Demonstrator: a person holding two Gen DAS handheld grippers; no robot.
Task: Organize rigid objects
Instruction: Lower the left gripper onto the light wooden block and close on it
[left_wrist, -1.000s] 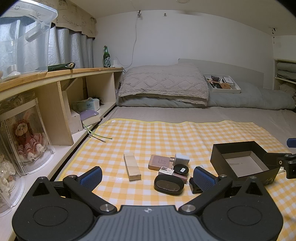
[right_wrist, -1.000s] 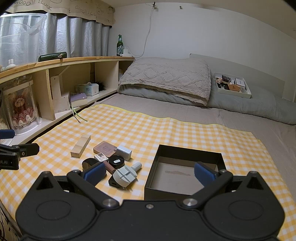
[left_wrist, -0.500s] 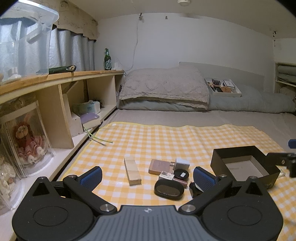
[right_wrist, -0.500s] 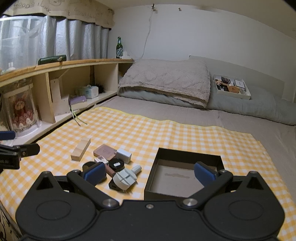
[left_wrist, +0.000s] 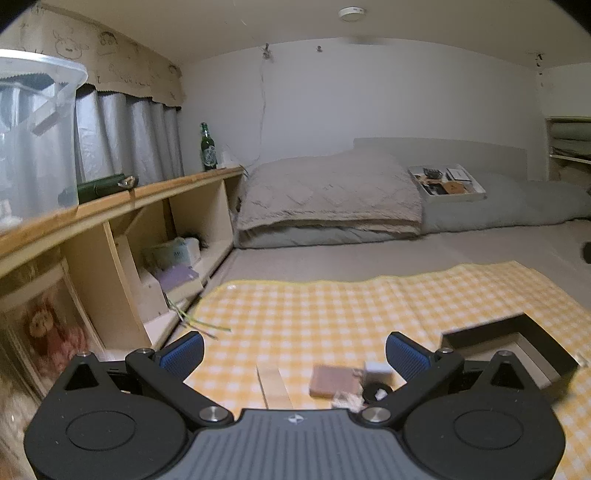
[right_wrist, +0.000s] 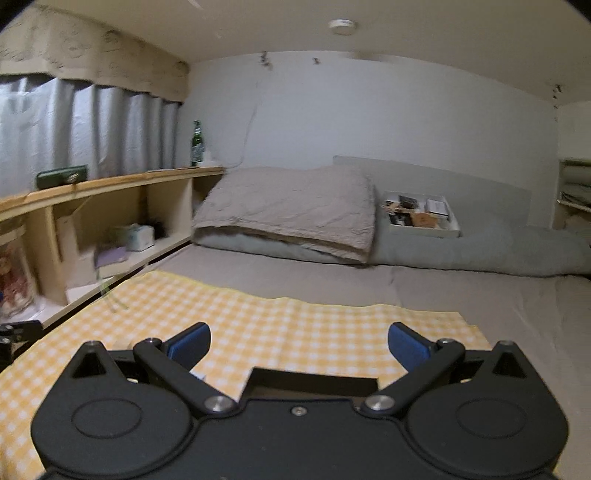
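Both grippers are hovering low over the checked yellow cloth (left_wrist: 332, 306), holding nothing. The left gripper (left_wrist: 294, 354) is keeping its jaws spread wide, with bare cloth and small items showing between the blue pads (left_wrist: 183, 352). The right gripper (right_wrist: 299, 345) is likewise standing wide, gripping nothing.

The things to sort are lying loose on the cloth, in the left wrist view just ahead of the left gripper: a wooden block (left_wrist: 274, 384), a flat pink-brown case (left_wrist: 334, 380) beside it, a small white cube (left_wrist: 376, 367), and a round black item (left_wrist: 376, 392) close to the case. More bits are probably sitting lower down, but the gripper body is hiding them and the frame is blurring, so I cannot tell what they are.

The black box (left_wrist: 517, 339) is sitting open to the right of that cluster, well apart from the block. What shows of its pale floor is looking bare. In the right wrist view only its far rim (right_wrist: 314, 382) is peeking over the gripper body.

Progress judgement: nothing is looking packed yet, so the task is sitting at its start. Every visible item is waiting to be picked and placed in the box, and no grasp is under way.
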